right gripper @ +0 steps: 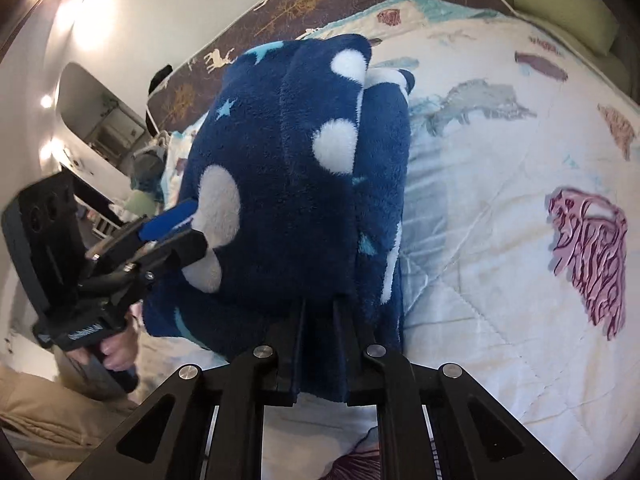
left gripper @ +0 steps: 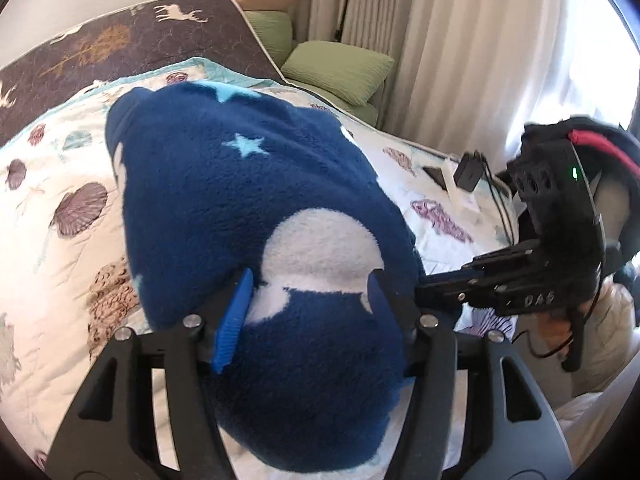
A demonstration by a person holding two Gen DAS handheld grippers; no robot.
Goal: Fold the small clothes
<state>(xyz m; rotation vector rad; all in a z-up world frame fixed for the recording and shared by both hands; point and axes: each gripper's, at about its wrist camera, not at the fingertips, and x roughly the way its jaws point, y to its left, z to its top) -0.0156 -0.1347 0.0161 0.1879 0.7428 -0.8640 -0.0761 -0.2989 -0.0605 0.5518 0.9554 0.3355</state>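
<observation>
The navy fleece garment (left gripper: 248, 200) lies mid-frame on a shell-print quilt (left gripper: 52, 184) covering the bed. Left tongs (left gripper: 308, 296) straddle it, released; right tongs (right gripper: 320, 320) are clenched on its edge. Green cushions (left gripper: 336, 68) and curtains (left gripper: 440, 40) fill the upper right.

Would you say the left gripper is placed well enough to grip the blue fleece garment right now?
Probably yes: the left gripper already has the blue fleece garment between its open fingers, with nothing in between.
</observation>
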